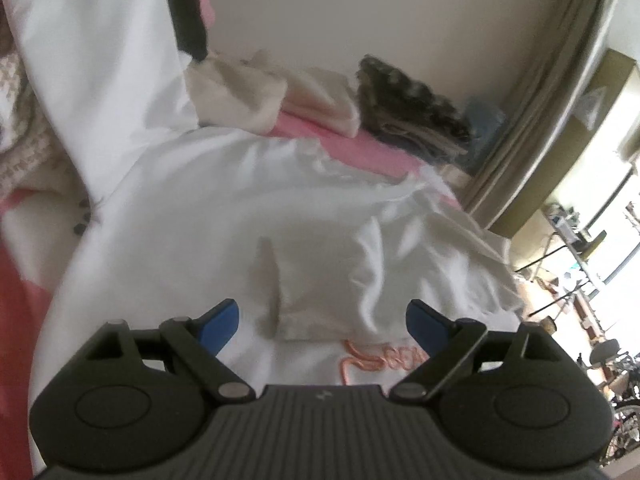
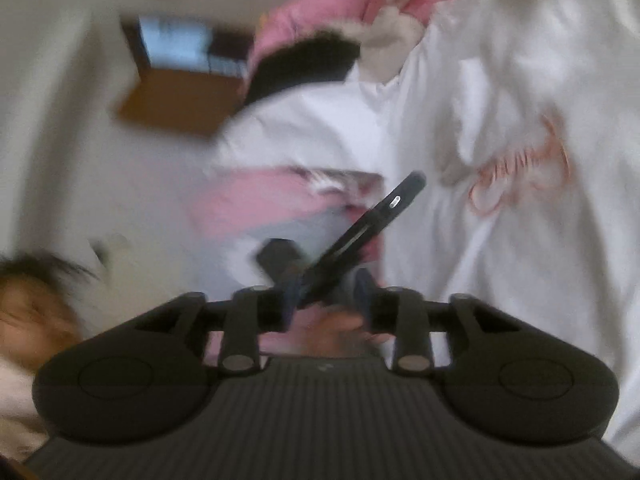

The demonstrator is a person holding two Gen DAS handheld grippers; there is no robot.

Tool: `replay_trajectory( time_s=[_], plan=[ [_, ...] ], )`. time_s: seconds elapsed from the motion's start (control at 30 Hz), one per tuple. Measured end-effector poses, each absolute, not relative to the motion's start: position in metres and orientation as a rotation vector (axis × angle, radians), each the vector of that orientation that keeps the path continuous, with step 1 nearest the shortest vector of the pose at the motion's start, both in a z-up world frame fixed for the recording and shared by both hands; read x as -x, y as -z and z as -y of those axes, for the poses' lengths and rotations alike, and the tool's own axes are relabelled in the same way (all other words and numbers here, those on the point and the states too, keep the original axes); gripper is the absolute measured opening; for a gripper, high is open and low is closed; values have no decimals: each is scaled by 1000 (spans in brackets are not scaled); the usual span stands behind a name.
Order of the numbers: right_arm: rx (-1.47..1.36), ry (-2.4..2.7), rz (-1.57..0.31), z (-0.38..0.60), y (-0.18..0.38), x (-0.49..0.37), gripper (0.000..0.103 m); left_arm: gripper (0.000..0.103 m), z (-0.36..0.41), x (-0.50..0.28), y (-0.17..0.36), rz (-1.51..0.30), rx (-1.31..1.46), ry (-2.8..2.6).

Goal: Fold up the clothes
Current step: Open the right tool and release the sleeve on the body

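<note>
Left wrist view: my left hand-held gripper [image 1: 322, 320] is spread wide and holds nothing. It hangs over the white shirt [image 1: 248, 208], which lies on the pink bed [image 1: 360, 148]. Right wrist view is blurry: my right hand-held gripper [image 2: 328, 300] is partly apart, its pads not pressing anything, beside the shirt.

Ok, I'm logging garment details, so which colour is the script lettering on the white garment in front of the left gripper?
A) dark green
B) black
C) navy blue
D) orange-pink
D: in the left wrist view the white garment carries orange-pink script lettering just ahead of the left gripper.
</note>
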State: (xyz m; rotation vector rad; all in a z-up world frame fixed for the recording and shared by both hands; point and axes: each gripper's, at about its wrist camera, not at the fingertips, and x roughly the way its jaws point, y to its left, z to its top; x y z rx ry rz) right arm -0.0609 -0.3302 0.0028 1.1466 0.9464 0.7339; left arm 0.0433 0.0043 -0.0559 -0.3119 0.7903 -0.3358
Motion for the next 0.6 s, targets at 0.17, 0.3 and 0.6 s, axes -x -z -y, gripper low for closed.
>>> replay_trajectory(
  time_s=[0.17,0.3,0.6],
  plan=[
    [-1066,-391,-883,359,21,67,44,78,5,-69,66,-839,285,307],
    [-958,-235,-818,369,48,45,43,69,10,-80,76,-889,259,277],
    [-1085,-190,-680,389,116,25,25,8,43,-90,72,-878,51,274]
  ],
)
